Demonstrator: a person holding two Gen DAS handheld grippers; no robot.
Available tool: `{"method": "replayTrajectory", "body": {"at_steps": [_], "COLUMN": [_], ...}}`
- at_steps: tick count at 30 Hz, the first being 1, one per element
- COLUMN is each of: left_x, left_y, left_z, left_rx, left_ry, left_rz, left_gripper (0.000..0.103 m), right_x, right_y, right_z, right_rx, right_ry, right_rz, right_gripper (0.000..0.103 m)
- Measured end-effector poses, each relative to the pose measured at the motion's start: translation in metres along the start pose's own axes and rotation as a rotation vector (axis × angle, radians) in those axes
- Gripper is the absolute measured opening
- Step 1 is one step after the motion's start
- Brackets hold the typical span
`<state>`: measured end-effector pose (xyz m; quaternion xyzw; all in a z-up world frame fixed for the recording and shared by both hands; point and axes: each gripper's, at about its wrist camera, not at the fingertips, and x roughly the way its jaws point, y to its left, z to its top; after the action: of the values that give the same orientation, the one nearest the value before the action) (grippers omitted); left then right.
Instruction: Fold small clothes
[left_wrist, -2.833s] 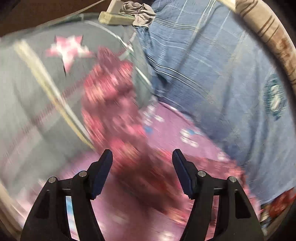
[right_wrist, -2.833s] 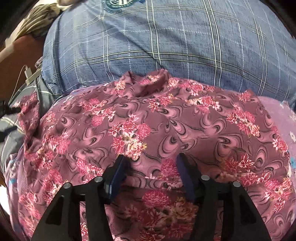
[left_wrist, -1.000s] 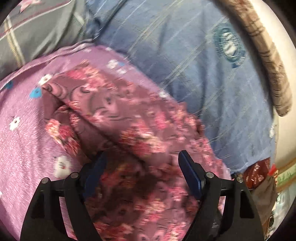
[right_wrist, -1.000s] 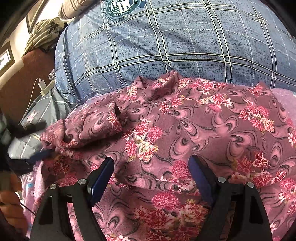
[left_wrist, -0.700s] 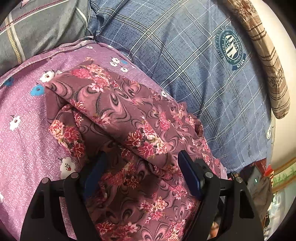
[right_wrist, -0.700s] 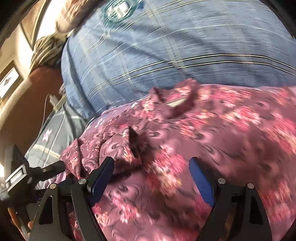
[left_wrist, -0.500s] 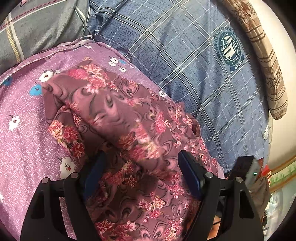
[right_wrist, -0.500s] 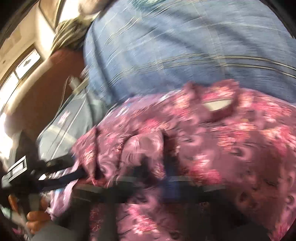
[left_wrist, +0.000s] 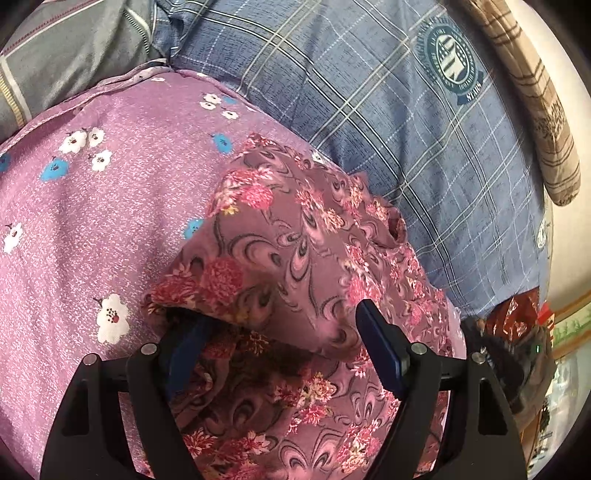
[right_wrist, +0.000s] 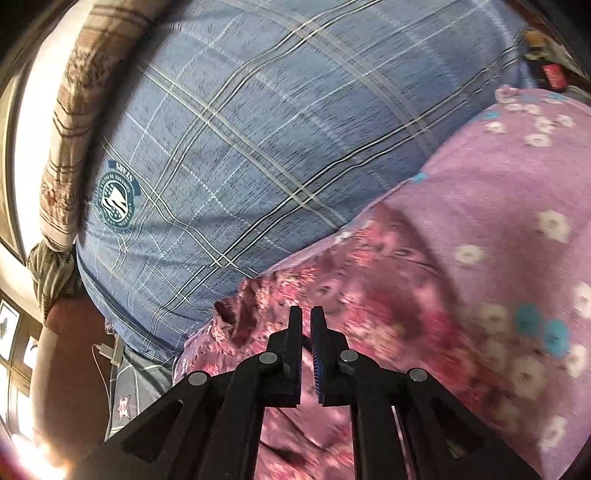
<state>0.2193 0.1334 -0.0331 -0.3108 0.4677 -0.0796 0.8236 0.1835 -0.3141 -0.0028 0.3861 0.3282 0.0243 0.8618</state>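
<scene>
The left hand-held gripper (left_wrist: 280, 332) stands spread wide over the floral garment (left_wrist: 295, 266), grasping nothing; a folded flap of the cloth drapes over its left finger (left_wrist: 184, 350), while the right finger lies bare on top. The right hand-held gripper (right_wrist: 306, 325) has its jaws drawn almost together with only a thin slit between; whether a layer of cloth is pinched there I cannot tell, as that view is blurred.

The garment lies bunched on the purple flowered sheet (left_wrist: 92, 221), its far edge touching the blue plaid pillow (left_wrist: 369, 110). As I judge it, a side has been turned inward and the fold wants tidying. To do it well, slip the left finger out from under the flap without dragging it, then press the crease flat and square the edges before the next fold; thin, slippery cloth will likely shift if pulled sideways.

The work surface is a bed, soft and uneven. Beyond the pillow are a grey striped cushion (left_wrist: 74, 55), a brown checked bolster (left_wrist: 535, 110) and a wall, with a charger cable (right_wrist: 107, 350) at the bedside
</scene>
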Motion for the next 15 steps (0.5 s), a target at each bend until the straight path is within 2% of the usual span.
{"method": "replayTrajectory", "body": {"at_steps": [2, 3, 4, 7, 12, 13, 14, 15], "left_x": [0.0, 0.0, 0.001, 0.002, 0.002, 0.002, 0.002, 0.002], "left_y": [0.002, 0.002, 0.001, -0.001, -0.001, -0.001, -0.002, -0.003], "left_z": [0.0, 0.0, -0.001, -0.001, 0.002, 0.002, 0.002, 0.003], "left_rx": [-0.01, -0.008, -0.004, 0.006, -0.004, -0.003, -0.001, 0.005], "left_ry": [0.001, 0.001, 0.001, -0.001, -0.005, -0.005, -0.004, -0.008], "left_rz": [-0.007, -0.003, 0.002, 0.012, -0.002, -0.004, -0.005, -0.008], "left_gripper": [0.08, 0.08, 0.08, 0.08, 0.08, 0.08, 0.08, 0.079], "right_x": [-0.006, -0.006, -0.006, 0.005, 0.019, 0.024, 0.03, 0.035], "right_y": [-0.005, -0.008, -0.012, -0.01, 0.001, 0.004, 0.007, 0.012], "right_z": [-0.007, -0.011, -0.011, -0.023, -0.029, -0.029, -0.03, -0.032], "right_rx": [-0.017, -0.017, -0.018, -0.081, -0.206, -0.219, -0.239, -0.27], "right_ry": [0.01, 0.026, 0.04, 0.079, 0.093, 0.117, 0.16, 0.223], "right_rz": [-0.014, -0.026, -0.033, -0.043, -0.045, -0.049, -0.052, -0.027], "right_gripper": [0.034, 0.051, 0.055, 0.055, 0.055, 0.055, 0.05, 0.011]}}
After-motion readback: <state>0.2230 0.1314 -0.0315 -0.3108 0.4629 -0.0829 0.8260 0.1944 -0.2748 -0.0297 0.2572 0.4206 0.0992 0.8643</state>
